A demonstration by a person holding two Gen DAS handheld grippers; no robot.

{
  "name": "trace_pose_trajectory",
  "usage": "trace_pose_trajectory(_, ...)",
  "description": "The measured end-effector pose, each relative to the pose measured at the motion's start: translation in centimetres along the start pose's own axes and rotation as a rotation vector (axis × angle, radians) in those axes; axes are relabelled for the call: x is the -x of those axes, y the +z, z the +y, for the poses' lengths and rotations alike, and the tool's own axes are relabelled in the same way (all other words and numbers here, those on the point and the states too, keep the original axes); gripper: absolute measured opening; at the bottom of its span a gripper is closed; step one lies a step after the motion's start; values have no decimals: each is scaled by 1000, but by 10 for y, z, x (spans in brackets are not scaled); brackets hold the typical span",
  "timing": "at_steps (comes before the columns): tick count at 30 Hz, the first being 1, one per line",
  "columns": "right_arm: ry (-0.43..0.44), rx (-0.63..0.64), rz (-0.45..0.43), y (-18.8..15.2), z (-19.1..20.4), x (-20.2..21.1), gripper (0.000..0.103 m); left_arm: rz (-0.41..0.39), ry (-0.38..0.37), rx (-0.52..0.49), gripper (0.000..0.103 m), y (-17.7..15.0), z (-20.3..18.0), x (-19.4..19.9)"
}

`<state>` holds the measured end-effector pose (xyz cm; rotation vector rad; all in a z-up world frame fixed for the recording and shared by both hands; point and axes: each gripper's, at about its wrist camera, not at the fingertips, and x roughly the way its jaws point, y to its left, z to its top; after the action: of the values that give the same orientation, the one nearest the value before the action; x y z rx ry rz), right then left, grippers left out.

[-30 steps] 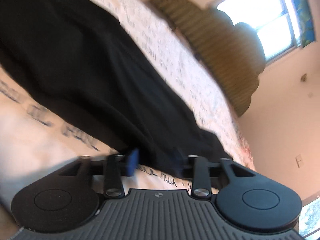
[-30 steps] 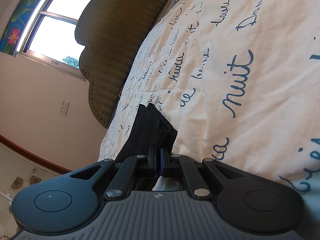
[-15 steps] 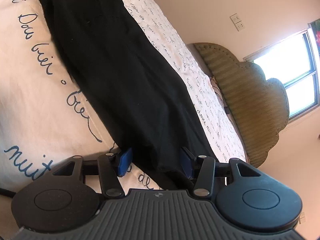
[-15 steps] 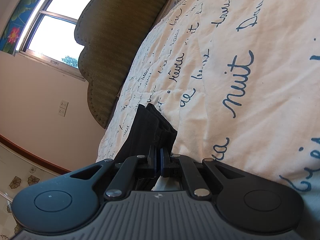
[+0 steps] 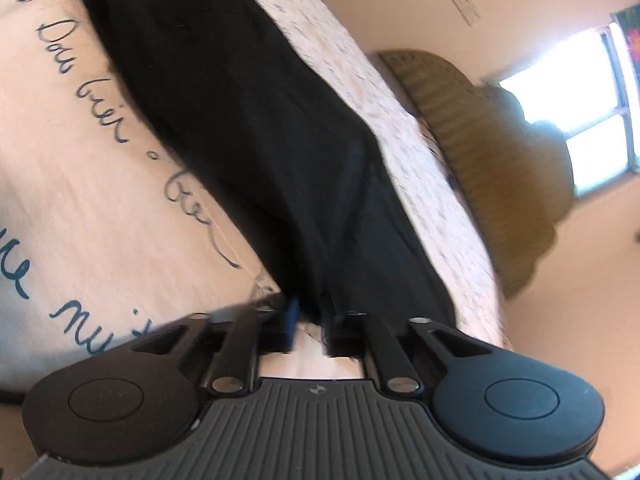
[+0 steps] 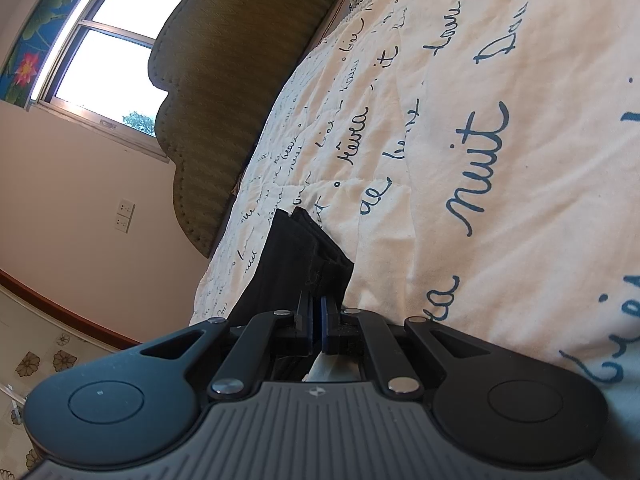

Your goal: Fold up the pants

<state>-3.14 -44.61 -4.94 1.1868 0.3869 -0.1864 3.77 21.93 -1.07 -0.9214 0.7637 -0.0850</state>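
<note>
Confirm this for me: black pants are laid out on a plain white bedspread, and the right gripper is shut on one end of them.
One thing is off: the bedspread is not plain. The right wrist view shows cream fabric covered in blue handwritten script. The rest holds: the black pants lie stretched across it, and the right gripper is shut on one end.

Both tools low, fingers pointing forward.
Left tool (image 5: 310, 326) fingers narrowly apart, blurred; right tool (image 6: 318, 326) pads pressed nearly together.
</note>
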Motion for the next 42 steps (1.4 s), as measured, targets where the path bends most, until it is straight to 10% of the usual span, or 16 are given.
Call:
trace_pose_trajectory(8,-127,35,-131,-5,28,26,13,-302,59,78,67,15,26,80)
trace_pose_trajectory(11,-135,178,-225,-15,62,37,32,-458,154,244,73,29,56,104)
trace_pose_trajectory(15,-68,339,-209,-28,101,25,82,-447,159,363,73,54,79,95)
trace_pose_trajectory(23,-132,356,-67,-45,74,-25,81,-471,189,323,74,84,65,55)
trace_pose_trajectory(27,-127,360,-59,-47,73,-24,82,-534,365,171,15,79,49,44)
trace_pose_trajectory(32,-154,409,-54,-52,80,-25,83,-635,395,63,14,63,28,62)
trace_pose_trajectory(36,-141,396,-58,-51,78,-24,84,-570,490,-3,15,67,36,44)
trace_pose_trajectory(42,-136,391,-60,-51,78,-23,85,-548,449,-13,41,60,37,43)
